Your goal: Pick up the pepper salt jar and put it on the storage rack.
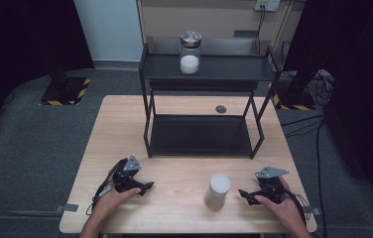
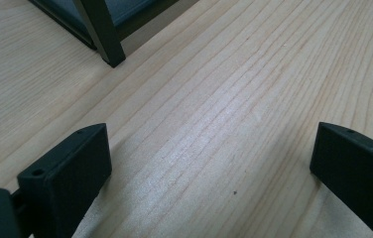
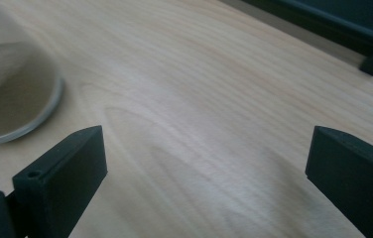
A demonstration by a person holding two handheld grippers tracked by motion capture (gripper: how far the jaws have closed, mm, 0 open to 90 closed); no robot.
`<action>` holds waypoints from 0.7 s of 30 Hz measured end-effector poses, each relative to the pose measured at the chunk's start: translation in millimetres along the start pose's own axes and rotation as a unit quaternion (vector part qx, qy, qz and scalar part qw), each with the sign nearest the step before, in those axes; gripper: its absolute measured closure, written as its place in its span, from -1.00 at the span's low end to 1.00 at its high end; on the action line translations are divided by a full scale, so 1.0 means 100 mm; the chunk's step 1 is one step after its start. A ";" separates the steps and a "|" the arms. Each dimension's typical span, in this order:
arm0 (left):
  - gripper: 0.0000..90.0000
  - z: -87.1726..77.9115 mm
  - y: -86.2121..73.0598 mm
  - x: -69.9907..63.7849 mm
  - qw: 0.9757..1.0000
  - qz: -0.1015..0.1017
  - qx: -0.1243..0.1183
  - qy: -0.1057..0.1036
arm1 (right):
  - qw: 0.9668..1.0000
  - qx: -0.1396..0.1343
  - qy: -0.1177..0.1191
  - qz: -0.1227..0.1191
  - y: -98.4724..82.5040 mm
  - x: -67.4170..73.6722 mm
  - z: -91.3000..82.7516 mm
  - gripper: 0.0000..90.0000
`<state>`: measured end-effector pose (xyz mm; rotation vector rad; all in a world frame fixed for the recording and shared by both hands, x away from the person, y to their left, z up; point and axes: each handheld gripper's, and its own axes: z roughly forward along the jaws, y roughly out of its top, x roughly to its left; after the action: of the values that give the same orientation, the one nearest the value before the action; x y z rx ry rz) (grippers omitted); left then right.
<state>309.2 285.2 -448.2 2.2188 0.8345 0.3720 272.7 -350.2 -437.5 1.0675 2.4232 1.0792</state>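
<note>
Both of our tools, left tool [image 1: 147,187] and right tool [image 1: 241,194], rest open and empty on the desk [image 1: 184,208], and the tall white jar [image 1: 217,192] at lower centre could topple if we clip it off-centre.

White-filled jar [image 1: 217,191], upright, near table's front edge

A jar [image 1: 217,192] stands near the table's [image 1: 184,198] front edge between the left gripper [image 1: 147,187] and right gripper [image 1: 242,194], touching neither.
</note>
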 end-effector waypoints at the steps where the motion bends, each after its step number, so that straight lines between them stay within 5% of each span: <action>1: -0.97 0.00 0.00 0.00 1.000 0.000 0.000 0.000 | 1.000 0.001 0.004 -0.005 0.00 0.01 -0.01 -0.92; 21: -0.97 0.00 0.00 -0.01 1.000 -0.002 0.000 0.002 | 0.995 0.011 0.067 -0.075 0.09 0.32 -0.01 -0.91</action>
<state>308.1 284.8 -448.3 2.2163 0.8415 0.3742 255.2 -323.5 -429.1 0.8274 2.5774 1.1087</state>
